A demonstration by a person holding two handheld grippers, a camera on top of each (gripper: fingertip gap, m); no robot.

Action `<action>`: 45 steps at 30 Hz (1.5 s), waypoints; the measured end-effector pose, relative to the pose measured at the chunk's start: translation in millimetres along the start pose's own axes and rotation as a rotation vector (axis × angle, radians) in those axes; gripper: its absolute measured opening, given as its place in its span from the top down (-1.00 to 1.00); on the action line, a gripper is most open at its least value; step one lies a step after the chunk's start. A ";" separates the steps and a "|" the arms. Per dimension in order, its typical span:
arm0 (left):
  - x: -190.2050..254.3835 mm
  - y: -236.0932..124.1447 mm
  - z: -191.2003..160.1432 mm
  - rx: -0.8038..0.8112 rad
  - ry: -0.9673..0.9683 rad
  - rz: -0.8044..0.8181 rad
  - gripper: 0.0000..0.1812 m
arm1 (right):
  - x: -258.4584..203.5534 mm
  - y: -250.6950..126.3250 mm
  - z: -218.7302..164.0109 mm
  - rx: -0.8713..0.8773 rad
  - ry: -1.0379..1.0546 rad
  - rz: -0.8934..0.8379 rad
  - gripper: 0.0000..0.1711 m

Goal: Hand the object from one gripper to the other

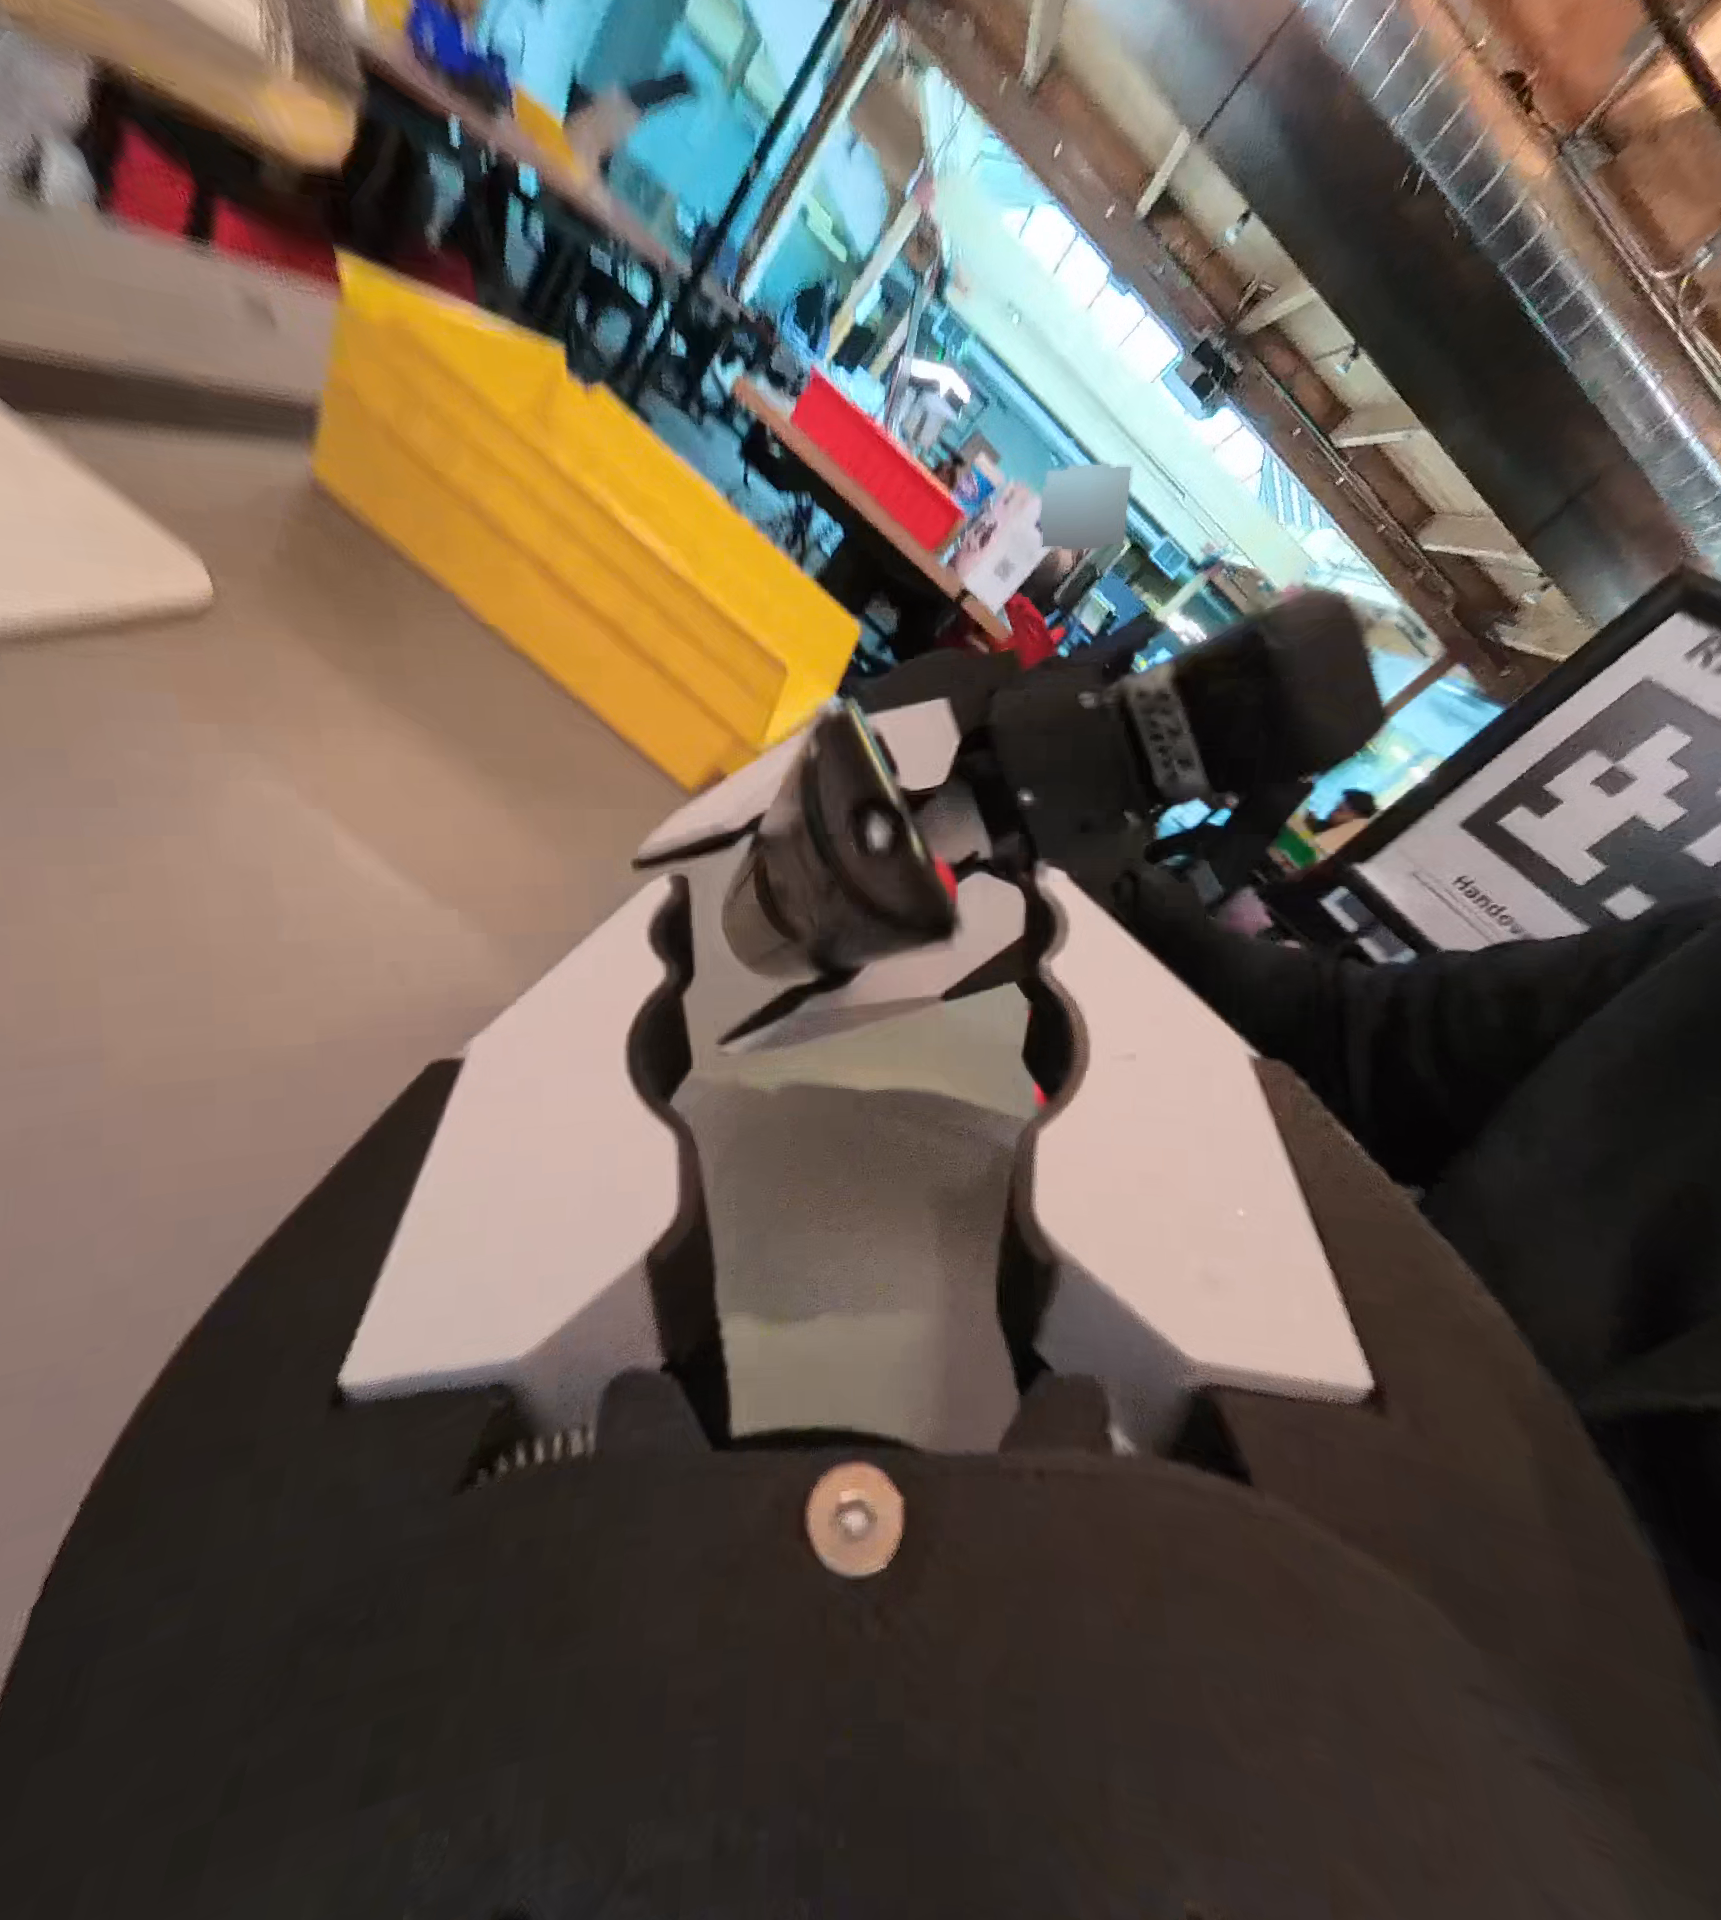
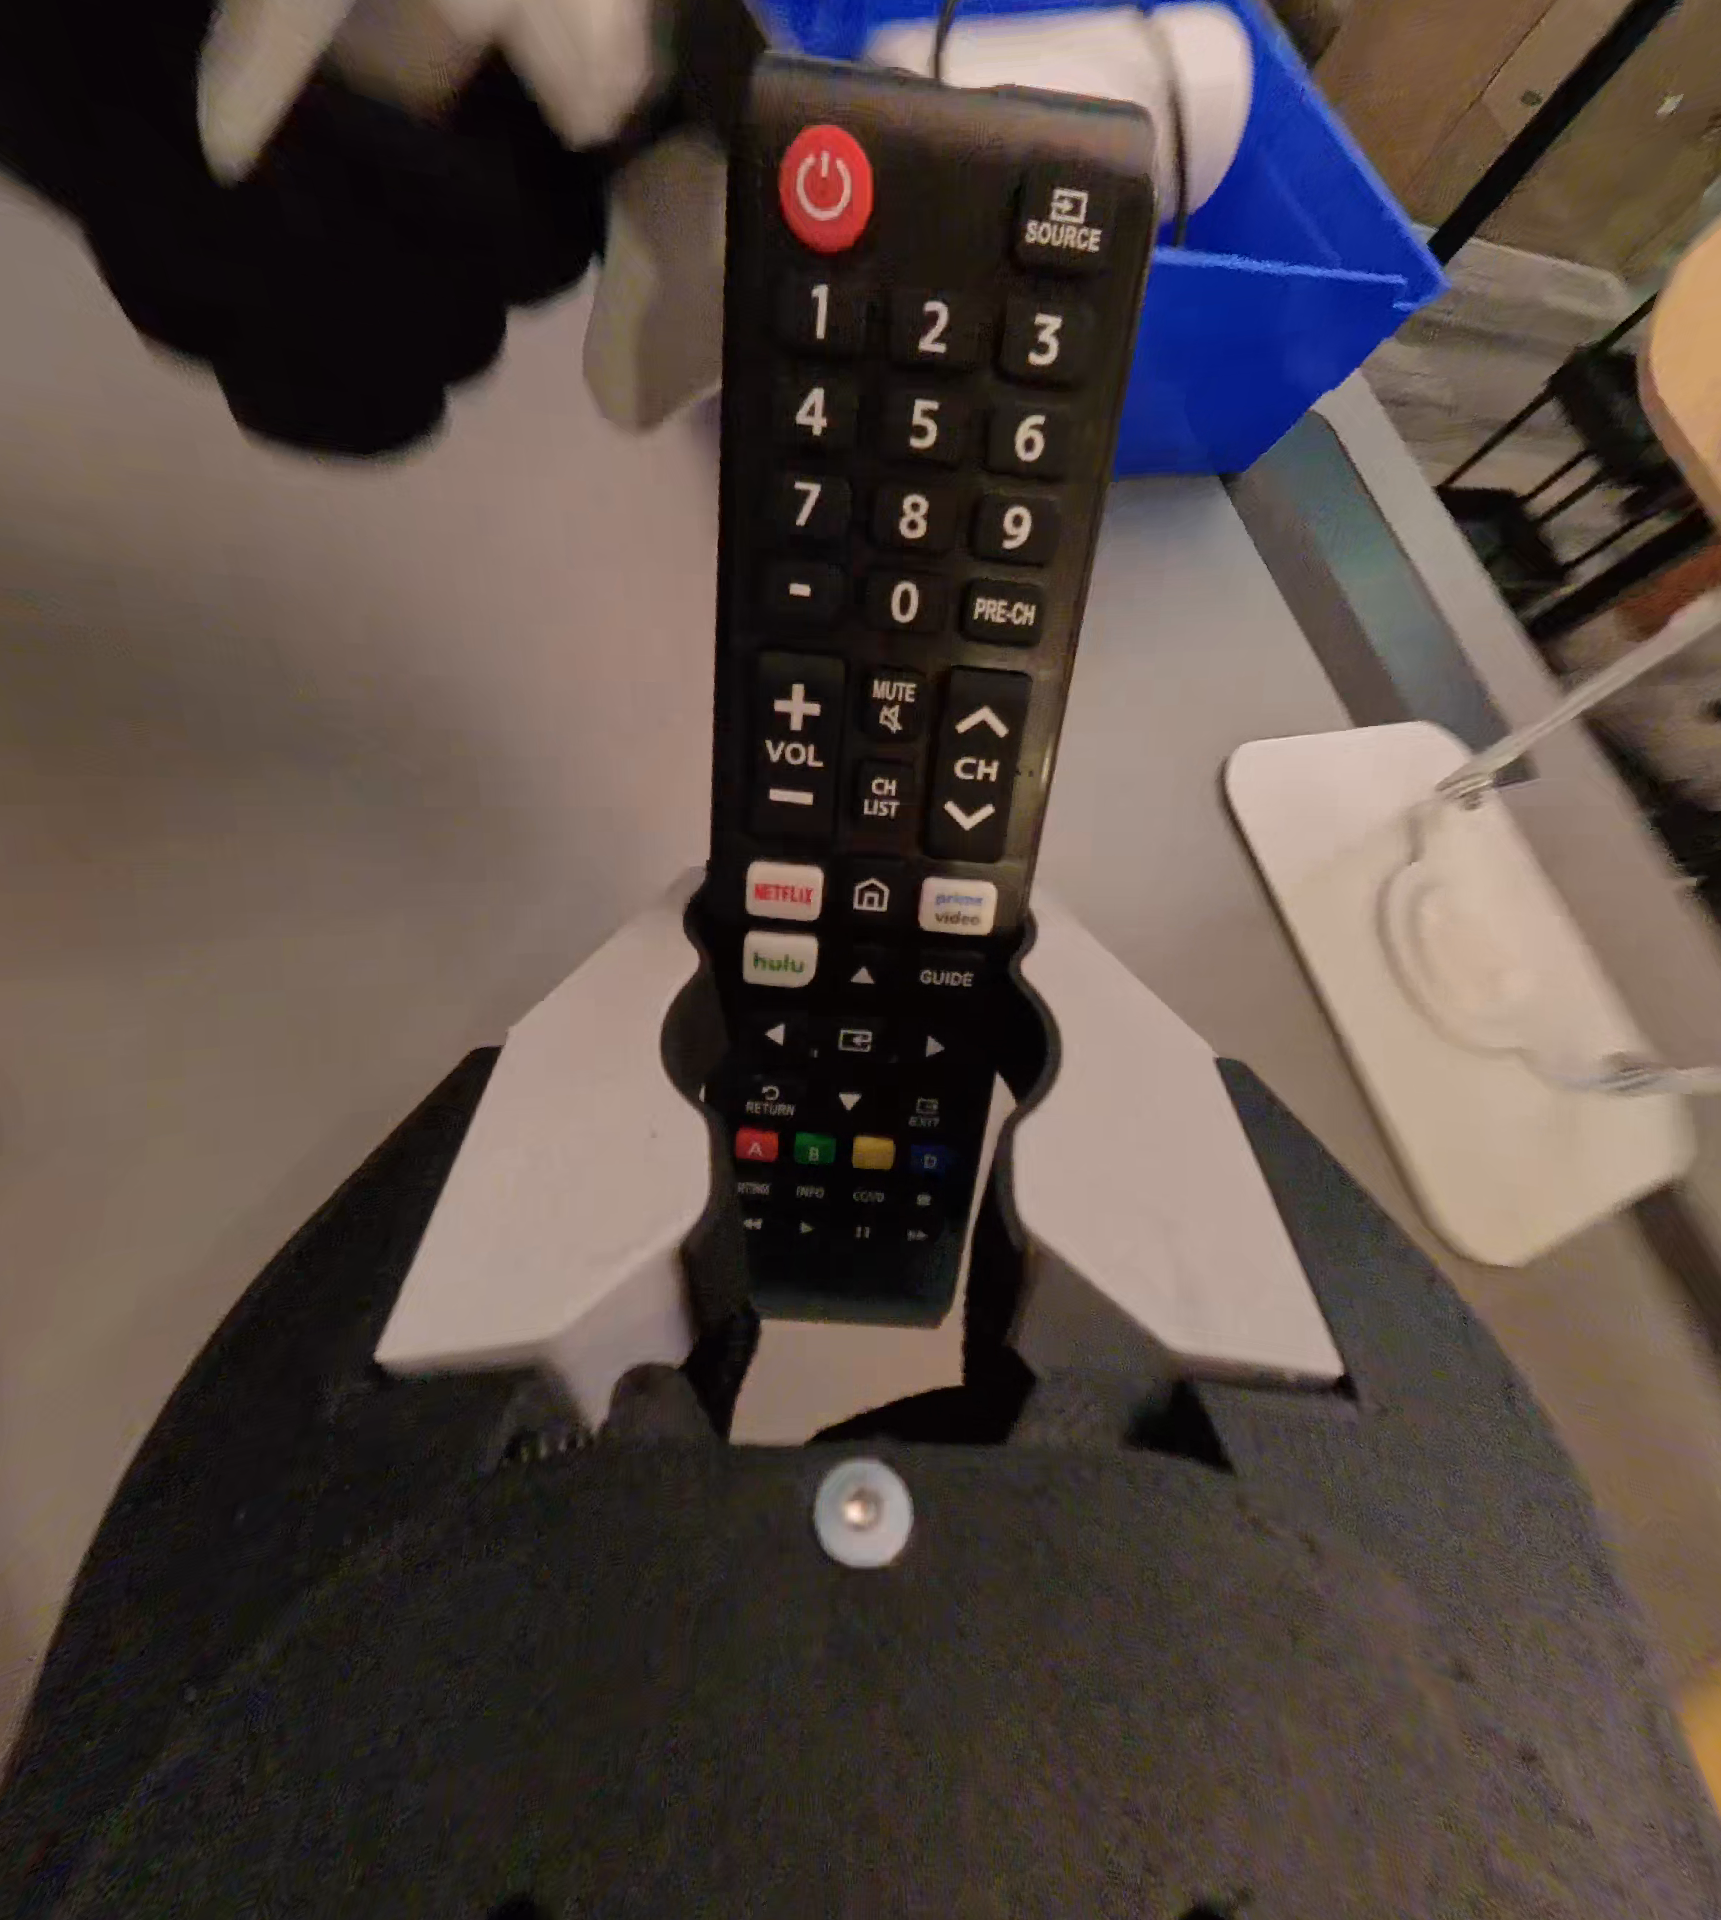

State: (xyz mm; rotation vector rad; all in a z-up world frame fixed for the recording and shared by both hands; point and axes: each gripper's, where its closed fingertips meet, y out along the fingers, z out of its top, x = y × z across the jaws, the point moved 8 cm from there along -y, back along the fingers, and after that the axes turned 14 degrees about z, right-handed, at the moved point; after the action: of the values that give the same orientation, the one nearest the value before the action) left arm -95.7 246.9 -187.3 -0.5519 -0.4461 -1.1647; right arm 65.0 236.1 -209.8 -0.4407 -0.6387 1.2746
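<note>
Worktop point(image 2: 264, 831): we are working above a plain grey surface; a yellow bin point(image 1: 565, 520) and a blue bin point(image 2: 1282, 312) are standing at its far edges, well apart from the handover.
Right gripper point(image 2: 861, 1049): its jaws are clamping the lower button end of the remote point(image 2: 929, 520), which is pointing straight out ahead with the keypad facing the camera.
Left gripper point(image 1: 851, 997): its jaws are standing apart, empty, with the remote's far tip sitting at their mouth; whether a pad is touching yet we cannot tell, as that view is blurred.
Remote position: held in the air, only by the right gripper, as far as we are judging.
Step in hand: the left side is taking hold of the free end.
How to do it well: we are advising sliding the left jaws further along the body, squaring them to its long edges, closing fully, and only then opening the right.
Risk: a tip-only pinch is likely to let the remote pivot or drop.
</note>
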 end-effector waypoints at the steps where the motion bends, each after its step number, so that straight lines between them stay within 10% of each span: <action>1: 2.4 -2.5 4.8 0.035 0.055 0.003 0.29 | 4.9 -5.1 0.6 0.094 0.098 0.031 0.43; 10: 45.3 50.6 -27.2 0.135 0.846 0.424 -0.01 | 23.2 -33.9 14.3 0.925 0.629 0.282 0.44; 18: 66.2 75.5 -30.4 0.229 1.206 0.612 0.35 | 21.3 -44.6 12.4 1.206 0.771 0.410 0.43; 33: 75.6 57.5 -6.7 0.194 1.322 0.619 0.76 | 20.7 -52.0 8.0 1.274 0.757 0.446 0.40; 40: 73.3 43.7 7.2 0.097 1.242 0.518 0.78 | 19.8 -37.6 -3.1 1.099 0.834 0.496 -0.05; 45: 61.2 22.7 36.8 -0.061 1.156 0.455 0.78 | 10.1 -44.9 -28.9 0.854 0.774 0.377 -0.01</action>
State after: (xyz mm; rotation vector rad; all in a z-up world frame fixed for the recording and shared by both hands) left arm -55.5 231.5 -125.9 0.0379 0.6793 -0.8768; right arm 118.7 236.0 -201.2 -0.2963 0.6637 1.4560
